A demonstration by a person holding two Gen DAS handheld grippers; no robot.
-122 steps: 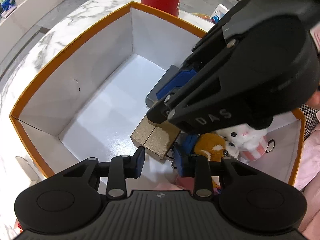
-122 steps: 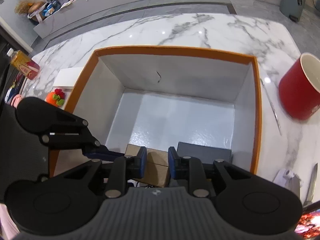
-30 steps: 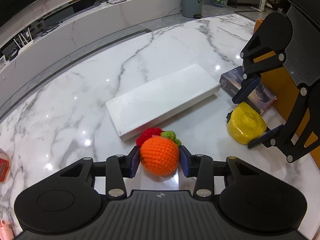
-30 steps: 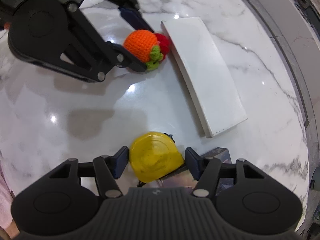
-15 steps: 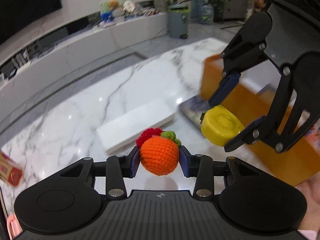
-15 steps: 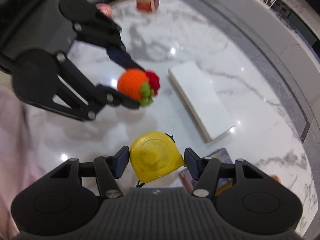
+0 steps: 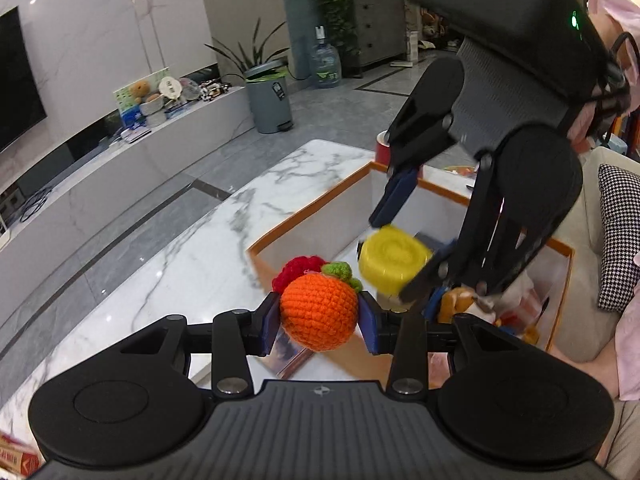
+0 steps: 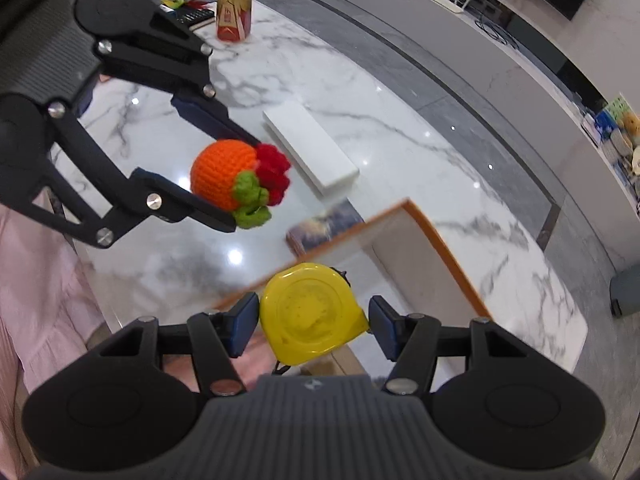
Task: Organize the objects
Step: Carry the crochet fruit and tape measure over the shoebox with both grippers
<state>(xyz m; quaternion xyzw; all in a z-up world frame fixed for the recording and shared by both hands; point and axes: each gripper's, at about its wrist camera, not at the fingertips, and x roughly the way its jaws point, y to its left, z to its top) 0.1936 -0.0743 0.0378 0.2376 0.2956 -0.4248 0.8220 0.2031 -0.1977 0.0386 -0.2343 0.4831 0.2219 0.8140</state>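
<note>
My left gripper [image 7: 319,322] is shut on an orange crocheted fruit [image 7: 318,311] with red and green knit parts, held in the air above the marble table. The same crocheted fruit [image 8: 230,179] shows in the right wrist view between the left gripper's fingers [image 8: 192,204]. My right gripper [image 8: 312,326] is shut on a yellow tape measure [image 8: 312,314], also lifted. That tape measure [image 7: 394,260] hangs over the orange-rimmed white box [image 7: 304,216]. Inside the box lie plush toys [image 7: 464,300] and small boxes, partly hidden by the right gripper.
A flat white box [image 8: 310,152] and a dark printed book [image 8: 324,226] lie on the marble table [image 7: 180,264]. A drink bottle [image 8: 234,0] stands at the far end. A red mug [image 7: 382,148] sits behind the box. A pink sleeve [image 8: 36,280] is on the left.
Both grippers rose from the table with the crocheted fruit and the tape measure and swung toward the orange-rimmed box, which has come into view under them.
</note>
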